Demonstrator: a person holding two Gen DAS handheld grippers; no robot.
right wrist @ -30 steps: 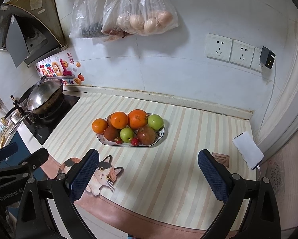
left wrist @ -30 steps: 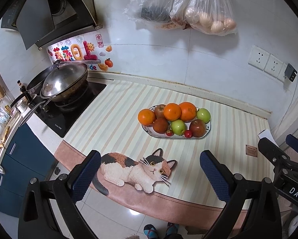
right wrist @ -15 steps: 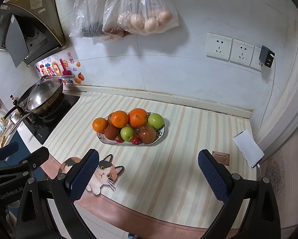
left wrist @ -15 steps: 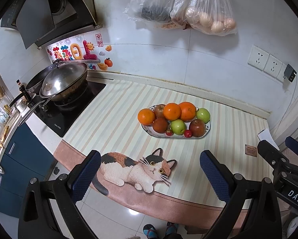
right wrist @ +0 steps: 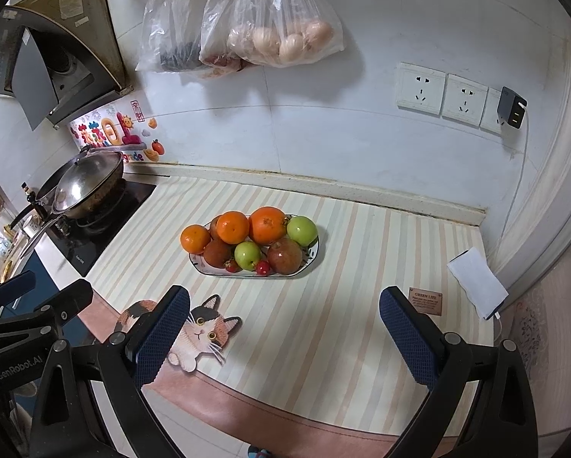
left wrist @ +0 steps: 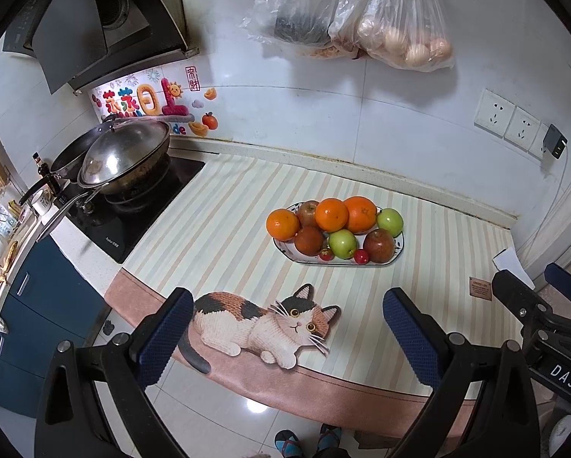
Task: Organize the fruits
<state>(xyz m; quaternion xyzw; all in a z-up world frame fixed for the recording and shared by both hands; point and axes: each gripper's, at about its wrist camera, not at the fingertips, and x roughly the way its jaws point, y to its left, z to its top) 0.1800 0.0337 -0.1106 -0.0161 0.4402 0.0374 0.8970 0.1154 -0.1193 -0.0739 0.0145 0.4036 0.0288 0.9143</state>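
Note:
A white oval plate (left wrist: 399, 249) (right wrist: 311, 258) sits mid-counter on a striped mat, piled with oranges (left wrist: 331, 214) (right wrist: 267, 225), green apples (left wrist: 342, 243) (right wrist: 302, 230), red apples (left wrist: 378, 245) (right wrist: 284, 255) and small red fruits (left wrist: 361, 256). My left gripper (left wrist: 287, 337) is open and empty, held above the counter's front edge, well short of the plate. My right gripper (right wrist: 284, 337) is open and empty, likewise at the front edge. The right gripper shows at the right edge of the left wrist view (left wrist: 537, 301).
A cat-shaped mat (left wrist: 262, 324) (right wrist: 199, 334) lies at the front edge. A lidded wok (left wrist: 125, 156) stands on the stove at left. Plastic bags (left wrist: 396, 23) hang on the wall. A white paper (right wrist: 476, 282) and a small brown tag (right wrist: 425, 300) lie at right.
Both views have shifted very slightly; the plate sits a touch farther from both grippers. Nothing was taken hold of or moved on the counter.

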